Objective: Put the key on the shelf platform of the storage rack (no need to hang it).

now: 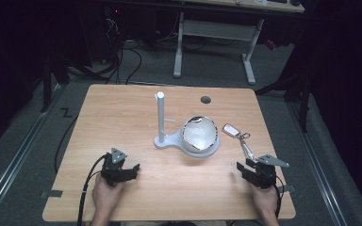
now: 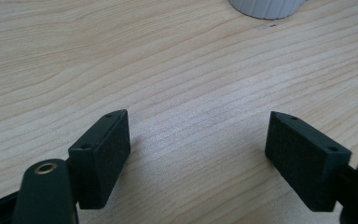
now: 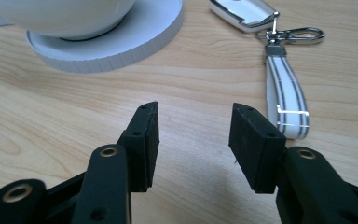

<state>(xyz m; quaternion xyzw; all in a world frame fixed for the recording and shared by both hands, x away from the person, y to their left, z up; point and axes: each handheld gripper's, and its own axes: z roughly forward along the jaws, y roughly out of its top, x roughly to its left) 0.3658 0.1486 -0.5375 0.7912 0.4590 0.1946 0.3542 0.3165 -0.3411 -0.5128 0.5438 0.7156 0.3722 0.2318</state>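
Low at lower left of the high view: left gripper [image 1: 121, 170], jaws wide apart over bare table [image 1: 122, 117], holding nothing. Centre: white bowl [image 1: 199, 134] on stand [image 1: 162, 136]. Right: key fob [image 1: 231, 130] with strap, just beyond right gripper [image 1: 248, 168], jaws partly open, empty.

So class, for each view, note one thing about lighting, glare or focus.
High view: the table is lit, surroundings dark. Right gripper view: glare on the key fob and strap. Left gripper view: the wood grain is sharp, with soft shadows under the jaws.
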